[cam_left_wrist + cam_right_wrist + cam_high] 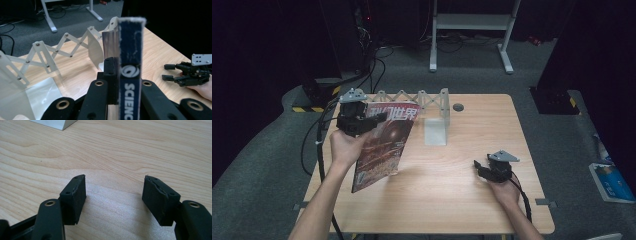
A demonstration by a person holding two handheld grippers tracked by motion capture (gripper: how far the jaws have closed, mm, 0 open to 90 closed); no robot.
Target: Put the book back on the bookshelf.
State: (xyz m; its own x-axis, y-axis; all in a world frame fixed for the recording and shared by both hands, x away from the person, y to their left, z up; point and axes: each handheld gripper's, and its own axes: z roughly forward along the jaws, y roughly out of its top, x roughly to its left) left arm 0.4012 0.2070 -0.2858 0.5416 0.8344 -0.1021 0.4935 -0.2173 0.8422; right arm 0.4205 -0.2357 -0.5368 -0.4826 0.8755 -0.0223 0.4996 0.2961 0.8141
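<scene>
While the right claw (482, 169) rests low on the wooden surface (462, 200) with its jaws wide apart and nothing between them, the left claw (377, 119) is closed on the upper edge of a magazine (382, 150) and holds it in the air above the left part of the surface, hanging down and a little tilted. In the left gripper view the blue spine (131, 62) stands upright between the two black jaws, pressed from both sides. I judge the magazine to be light but floppy — its glossy pages can slip or fan open, so a hold near the spine, where the paper is stiffest, seems the safest. Behind it, at the far edge, a pale folding rack (422, 100) with a scissor frame stands beside a flat grey plate (435, 132), and a small dark round spot (458, 107) lies to the right. Farther away is grey carpet (472, 75), a white metal frame (472, 22), some cables — and dark curtains around the room.
</scene>
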